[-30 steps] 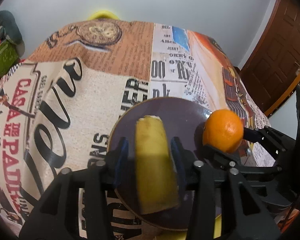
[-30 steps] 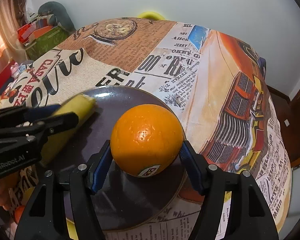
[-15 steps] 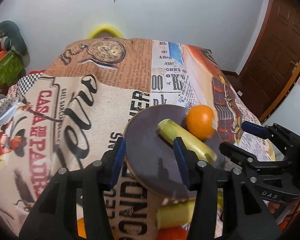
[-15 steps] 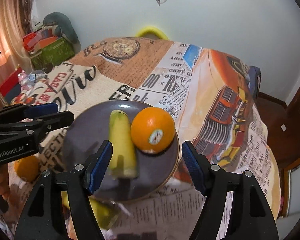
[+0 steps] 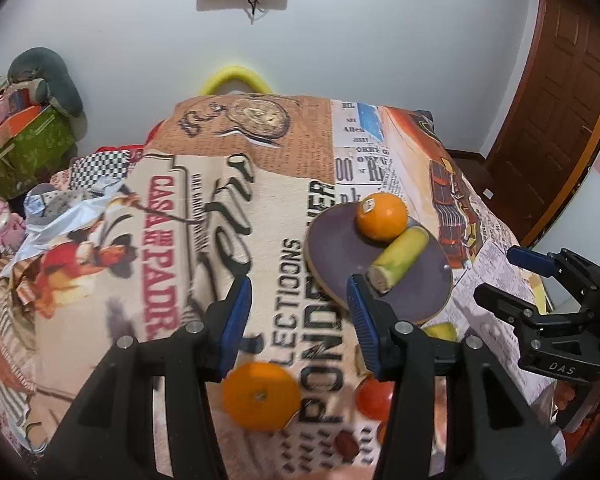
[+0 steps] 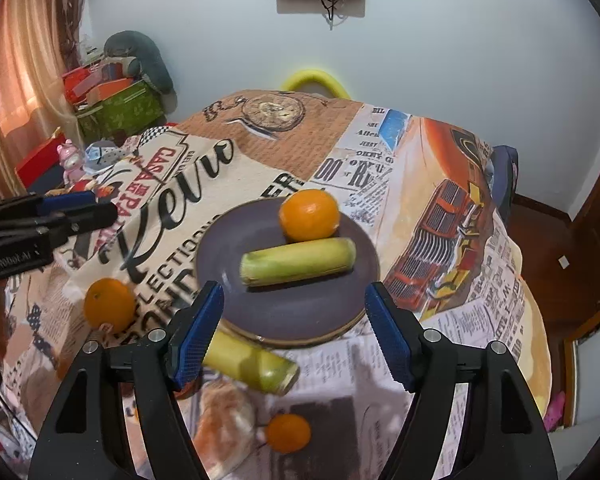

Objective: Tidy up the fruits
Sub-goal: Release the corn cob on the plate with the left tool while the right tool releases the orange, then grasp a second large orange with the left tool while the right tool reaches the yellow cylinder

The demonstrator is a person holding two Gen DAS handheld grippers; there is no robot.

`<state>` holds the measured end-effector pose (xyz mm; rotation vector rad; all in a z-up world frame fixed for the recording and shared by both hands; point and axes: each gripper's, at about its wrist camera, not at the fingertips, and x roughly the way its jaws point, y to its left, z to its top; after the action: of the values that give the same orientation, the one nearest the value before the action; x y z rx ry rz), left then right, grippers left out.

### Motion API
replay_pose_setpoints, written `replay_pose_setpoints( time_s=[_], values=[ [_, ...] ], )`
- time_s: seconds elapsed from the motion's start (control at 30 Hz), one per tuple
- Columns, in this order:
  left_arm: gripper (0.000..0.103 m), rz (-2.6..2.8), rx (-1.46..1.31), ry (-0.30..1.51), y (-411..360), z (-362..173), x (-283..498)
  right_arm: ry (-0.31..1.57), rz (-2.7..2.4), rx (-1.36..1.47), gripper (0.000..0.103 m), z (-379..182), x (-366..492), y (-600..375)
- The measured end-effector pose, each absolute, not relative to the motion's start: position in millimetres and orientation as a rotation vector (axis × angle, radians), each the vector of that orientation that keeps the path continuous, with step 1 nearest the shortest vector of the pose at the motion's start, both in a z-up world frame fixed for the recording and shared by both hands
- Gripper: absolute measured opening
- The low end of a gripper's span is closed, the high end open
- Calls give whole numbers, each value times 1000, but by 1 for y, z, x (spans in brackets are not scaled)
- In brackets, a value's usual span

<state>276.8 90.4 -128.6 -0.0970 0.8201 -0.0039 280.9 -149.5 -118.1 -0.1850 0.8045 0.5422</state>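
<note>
My left gripper (image 5: 298,320) and right gripper (image 6: 294,332) both hang released above the table, holding nothing. Ahead, the purple plate (image 6: 260,312) carries an orange (image 6: 309,215) touching a banana piece (image 6: 298,262). Another orange (image 6: 109,305) lies on the tablecloth (image 6: 452,344).

Both grippers let go and are pulled back from the plate (image 6: 260,312) now. The left gripper (image 5: 298,316) no longer has the banana piece (image 5: 398,261), which lies on the plate ahead and right of its spread jaws. The right gripper (image 6: 294,330) released the orange (image 6: 309,215), now sitting just past the banana, touching it, ahead of its wide jaws.
</note>
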Motion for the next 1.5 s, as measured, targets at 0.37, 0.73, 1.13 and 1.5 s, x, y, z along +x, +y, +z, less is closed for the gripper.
replay_pose_setpoints(
  time_s=[0.37, 0.73, 1.13, 1.5],
  values=[
    [57, 44, -30, 843, 130, -138, 233, 866, 550, -214, 79, -141, 255, -117],
    [63, -8, -98, 943, 132, -190, 228, 963, 529, -258, 80, -180, 264, -77],
    [66, -52, -112, 1013, 113, -221, 240, 983, 525, -241, 78, -185, 268, -91],
    [66, -18, -112, 1022, 107, -235, 253, 1005, 477, -151, 79, -175, 281, -142]
  ],
)
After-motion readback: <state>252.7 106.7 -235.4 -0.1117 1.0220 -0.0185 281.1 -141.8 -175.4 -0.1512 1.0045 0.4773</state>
